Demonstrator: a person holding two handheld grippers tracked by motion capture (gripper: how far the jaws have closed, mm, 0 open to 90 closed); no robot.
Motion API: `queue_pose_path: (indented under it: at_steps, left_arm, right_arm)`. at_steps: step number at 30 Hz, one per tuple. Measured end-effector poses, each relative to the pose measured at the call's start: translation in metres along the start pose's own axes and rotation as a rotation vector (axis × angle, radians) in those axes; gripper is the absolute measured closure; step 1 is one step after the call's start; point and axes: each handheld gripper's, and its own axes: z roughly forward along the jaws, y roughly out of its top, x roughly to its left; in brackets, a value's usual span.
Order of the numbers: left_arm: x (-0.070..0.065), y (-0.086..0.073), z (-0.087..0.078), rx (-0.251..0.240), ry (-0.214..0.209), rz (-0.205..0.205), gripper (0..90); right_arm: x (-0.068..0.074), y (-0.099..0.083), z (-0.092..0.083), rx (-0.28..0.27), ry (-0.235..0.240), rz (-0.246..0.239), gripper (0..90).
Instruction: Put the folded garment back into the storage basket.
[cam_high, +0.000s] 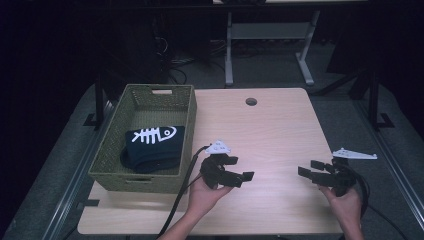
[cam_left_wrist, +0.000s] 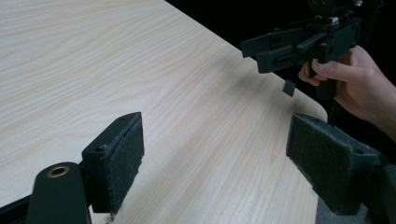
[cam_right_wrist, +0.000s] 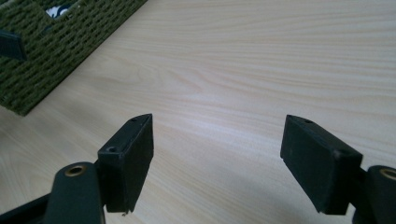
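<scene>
Two tools hover just above the pale wooden tabletop (cam_high: 270, 125), each gripped in a hand, and both carry nothing. Starting at the far left, beyond the left tool, a green woven basket (cam_high: 112, 150) sits on the tabletop's left part with a folded black cloth (cam_high: 152, 147) lying inside it; the cloth is the thing nearest to the left tool (cam_high: 240, 172), just to that tool's left behind the basket wall. The left tool's jaws stand wide apart, with bare wood between its felt-faced pads (cam_left_wrist: 123, 156), and they point across toward the right tool (cam_high: 307, 172). That one also has its jaws spread wide over bare wood, aimed back at its partner, with the basket corner (cam_right_wrist: 46, 46) off to the upper left of its own view. To my eye the work is at rest or at its start, both tools low and idle; if the cloth is to be handled, the left tool should rise over the basket's wall first, then come down onto the fold with jaws open rather than dragging along the wicker. No writing or brand can be read; the cloth bears only a white fish-skeleton print (cam_high: 157, 134).
</scene>
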Motion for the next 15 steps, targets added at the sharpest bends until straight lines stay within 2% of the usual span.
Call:
queue_pose_path:
  at_steps: [3, 6, 15]
  left_arm:
    - [0.0, -0.004, 0.002, 0.001, 0.009, 0.012, 18.6]
    - [0.0, -0.011, 0.004, 0.008, 0.009, 0.016, 18.6]
    - [0.001, -0.025, 0.002, 0.005, 0.011, 0.014, 18.7]
  right_arm:
    - [-0.001, -0.006, -0.003, -0.01, 0.0, 0.007, 25.3]
    - [0.001, -0.01, -0.006, -0.011, -0.012, -0.006, 25.3]
    - [0.003, -0.023, -0.011, -0.014, -0.03, -0.021, 25.1]
